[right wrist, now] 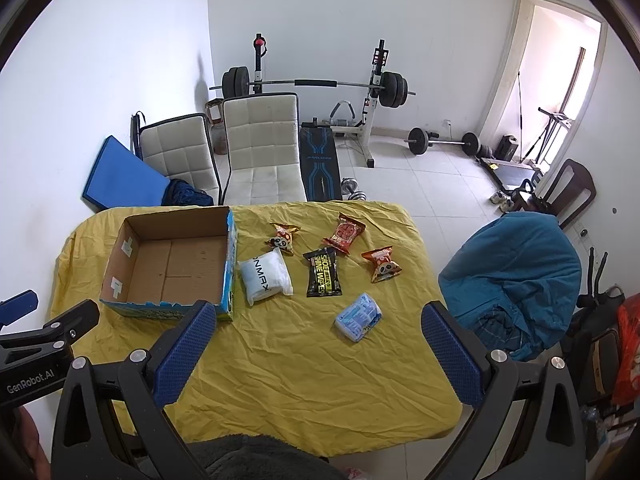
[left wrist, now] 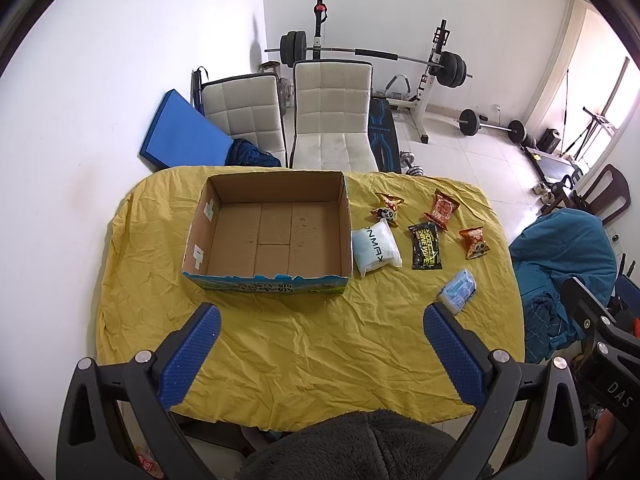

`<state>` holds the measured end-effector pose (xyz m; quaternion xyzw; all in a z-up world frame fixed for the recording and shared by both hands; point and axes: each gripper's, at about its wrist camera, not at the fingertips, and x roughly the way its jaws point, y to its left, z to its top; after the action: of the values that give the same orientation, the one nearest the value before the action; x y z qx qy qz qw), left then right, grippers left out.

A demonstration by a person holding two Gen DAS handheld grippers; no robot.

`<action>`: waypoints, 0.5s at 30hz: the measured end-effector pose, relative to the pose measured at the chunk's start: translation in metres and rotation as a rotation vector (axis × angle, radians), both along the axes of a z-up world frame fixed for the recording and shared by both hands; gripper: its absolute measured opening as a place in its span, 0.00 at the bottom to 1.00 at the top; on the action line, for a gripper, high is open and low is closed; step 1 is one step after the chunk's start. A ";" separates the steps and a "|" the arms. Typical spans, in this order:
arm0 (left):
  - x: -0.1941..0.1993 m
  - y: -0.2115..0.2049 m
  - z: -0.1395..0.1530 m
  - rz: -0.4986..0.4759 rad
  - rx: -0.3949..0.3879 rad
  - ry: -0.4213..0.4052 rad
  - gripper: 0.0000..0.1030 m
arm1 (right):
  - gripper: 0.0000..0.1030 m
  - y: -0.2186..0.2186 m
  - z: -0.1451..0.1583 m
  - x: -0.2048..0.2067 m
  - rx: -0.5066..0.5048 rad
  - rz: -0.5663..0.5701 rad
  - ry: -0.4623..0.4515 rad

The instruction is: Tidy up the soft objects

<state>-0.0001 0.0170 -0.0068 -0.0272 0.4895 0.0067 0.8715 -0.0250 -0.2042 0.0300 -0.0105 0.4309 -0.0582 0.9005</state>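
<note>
An empty cardboard box [left wrist: 272, 232] [right wrist: 172, 264] stands on the yellow cloth [left wrist: 304, 340] [right wrist: 304, 364]. Right of it lie a white pouch [left wrist: 376, 247] [right wrist: 266, 276], a black wipes pack [left wrist: 426, 246] [right wrist: 323, 273], a red snack bag [left wrist: 443, 209] [right wrist: 346, 233], two orange panda snack bags [left wrist: 387, 208] [left wrist: 475, 243] [right wrist: 283, 238] [right wrist: 382, 264], and a blue tissue pack [left wrist: 459, 291] [right wrist: 358, 317]. My left gripper [left wrist: 320, 320] hovers open over the near cloth, in front of the box. My right gripper [right wrist: 318, 320] hangs open, just short of the tissue pack. Both are empty.
Two white chairs [left wrist: 328, 116] [right wrist: 260, 148] stand behind the table. A chair draped in blue fabric [right wrist: 516, 276] sits at the table's right. Weight bench and barbells [right wrist: 320, 88] fill the far floor. A person's dark fleece sleeve [left wrist: 352, 444] is at the near edge.
</note>
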 end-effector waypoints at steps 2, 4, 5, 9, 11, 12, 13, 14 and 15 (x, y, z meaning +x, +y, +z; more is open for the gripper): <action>0.000 0.000 0.000 -0.001 -0.002 0.001 1.00 | 1.00 0.001 0.000 0.000 0.000 0.000 0.001; 0.000 -0.001 -0.003 -0.004 0.005 0.008 1.00 | 1.00 -0.001 -0.002 0.004 0.005 -0.001 0.007; 0.002 -0.003 -0.006 -0.006 0.007 0.012 1.00 | 1.00 -0.002 -0.003 0.006 0.006 -0.003 0.009; 0.010 -0.005 -0.012 -0.010 0.013 0.026 1.00 | 1.00 -0.009 -0.011 0.018 0.022 -0.016 0.025; 0.016 -0.008 -0.015 -0.011 0.021 0.029 1.00 | 1.00 -0.016 -0.018 0.029 0.027 -0.031 0.035; 0.021 -0.009 -0.017 -0.010 0.024 0.032 1.00 | 1.00 -0.020 -0.022 0.034 0.028 -0.043 0.038; 0.025 -0.010 -0.017 -0.009 0.025 0.032 1.00 | 1.00 -0.026 -0.026 0.041 0.031 -0.056 0.046; 0.031 -0.011 -0.021 -0.006 0.028 0.034 1.00 | 1.00 -0.032 -0.031 0.047 0.036 -0.067 0.055; 0.037 -0.014 -0.023 -0.005 0.031 0.043 1.00 | 1.00 -0.039 -0.039 0.055 0.036 -0.083 0.068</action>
<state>0.0373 0.0030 -0.0295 -0.0125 0.5078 0.0126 0.8613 0.0298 -0.2430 -0.0090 0.0215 0.4622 -0.0875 0.8822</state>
